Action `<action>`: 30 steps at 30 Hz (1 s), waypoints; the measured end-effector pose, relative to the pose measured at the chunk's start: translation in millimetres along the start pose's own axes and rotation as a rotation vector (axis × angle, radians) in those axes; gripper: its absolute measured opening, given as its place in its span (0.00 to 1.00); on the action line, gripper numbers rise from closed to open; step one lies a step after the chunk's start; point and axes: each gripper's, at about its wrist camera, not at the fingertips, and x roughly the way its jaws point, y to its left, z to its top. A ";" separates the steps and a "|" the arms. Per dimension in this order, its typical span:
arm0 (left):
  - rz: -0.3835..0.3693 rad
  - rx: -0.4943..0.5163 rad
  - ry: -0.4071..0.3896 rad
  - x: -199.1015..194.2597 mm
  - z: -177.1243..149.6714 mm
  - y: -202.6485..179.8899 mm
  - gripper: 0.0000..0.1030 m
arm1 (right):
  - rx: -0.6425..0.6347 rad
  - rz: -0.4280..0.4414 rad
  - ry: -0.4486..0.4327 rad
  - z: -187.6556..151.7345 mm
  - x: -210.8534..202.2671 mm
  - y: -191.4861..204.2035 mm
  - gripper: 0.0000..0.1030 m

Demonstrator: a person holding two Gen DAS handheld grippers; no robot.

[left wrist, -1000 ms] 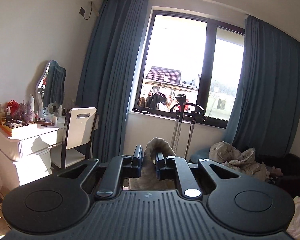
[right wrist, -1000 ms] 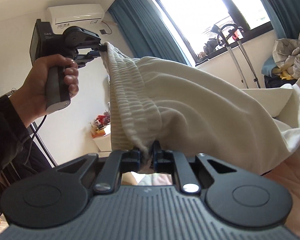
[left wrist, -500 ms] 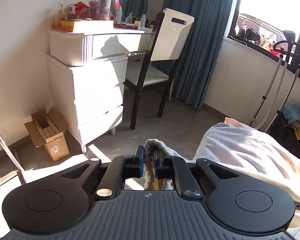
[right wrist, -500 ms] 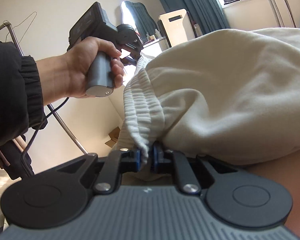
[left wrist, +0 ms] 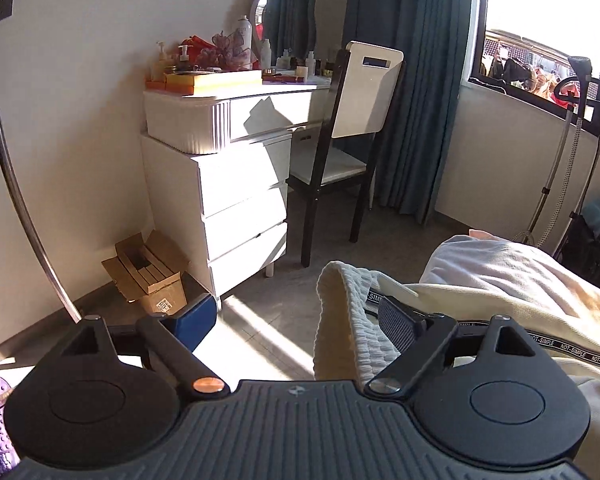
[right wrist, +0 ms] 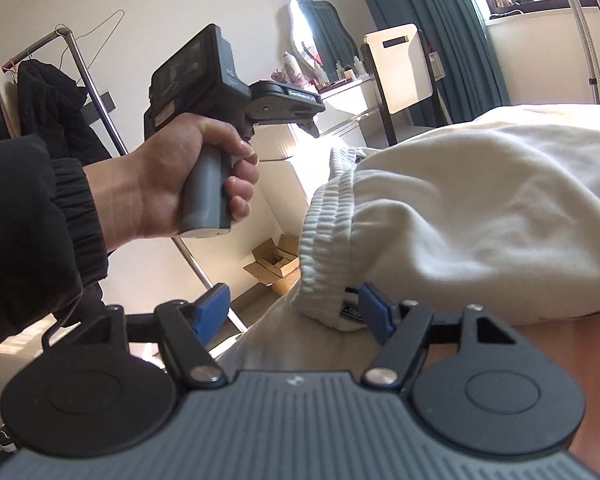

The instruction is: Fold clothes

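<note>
A cream-white garment [right wrist: 460, 220] with a ribbed elastic waistband [right wrist: 324, 236] lies slumped on the bed. My right gripper [right wrist: 292, 310] is low at the waistband's near end. Its jaws are opening, and the band's end with a small label lies between them beside the right pad, unpressed. In the left wrist view my left gripper [left wrist: 296, 320] is also opening wide. The waistband's far end [left wrist: 340, 320] stands loose between its fingers, leaning against the right pad. A hand [right wrist: 188, 176] in a black sleeve holds the left gripper's handle above the band.
A white dresser [left wrist: 236, 184] with bottles and a mirror stands ahead on the left, a chair [left wrist: 352, 120] beside it. An open cardboard box [left wrist: 148, 276] sits on the floor. A clothes rack pole [left wrist: 12, 184] runs down the left, and a steamer stand [left wrist: 572, 120] is by the window.
Both grippers came down toward the bed with the waistband pinched in them. Both have now spread their jaws and released it, and the garment has settled onto the bed.
</note>
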 end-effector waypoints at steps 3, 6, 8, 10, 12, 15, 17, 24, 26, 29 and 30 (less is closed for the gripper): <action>-0.050 0.012 -0.061 -59.3 -13.4 -8.5 0.87 | -0.028 -0.075 -0.027 -5.3 -46.1 0.1 0.69; -0.131 0.078 -0.107 -116.8 -34.6 -38.6 0.87 | -0.046 -0.147 -0.069 -10.4 -91.9 -5.8 0.68; -0.185 0.121 -0.138 -153.4 -53.1 -65.0 0.87 | -0.062 -0.200 -0.089 -11.5 -119.2 -11.7 0.68; -0.248 0.133 -0.154 -185.1 -72.0 -89.9 0.87 | -0.081 -0.250 -0.119 -11.9 -148.0 -18.6 0.68; -0.308 0.127 -0.160 -212.3 -91.5 -113.1 0.87 | -0.075 -0.291 -0.148 -14.4 -177.4 -30.3 0.68; -0.391 0.125 -0.157 -242.9 -124.7 -146.7 0.87 | -0.087 -0.365 -0.181 -18.3 -216.6 -47.9 0.68; -0.428 0.129 -0.153 -256.1 -144.9 -164.8 0.87 | -0.085 -0.412 -0.196 -20.8 -238.5 -63.3 0.68; -0.492 0.227 -0.209 -284.8 -196.0 -215.0 0.87 | -0.117 -0.578 -0.248 -33.2 -284.3 -121.9 0.68; -0.506 0.253 -0.233 -286.6 -203.9 -226.4 0.88 | -0.116 -0.608 -0.274 -35.3 -291.5 -136.2 0.69; -0.524 0.273 -0.234 -280.4 -209.8 -242.4 0.88 | -0.083 -0.624 -0.311 -38.2 -298.5 -161.4 0.69; -0.526 0.276 -0.234 -277.5 -210.9 -247.2 0.88 | -0.074 -0.625 -0.318 -38.9 -300.1 -168.6 0.69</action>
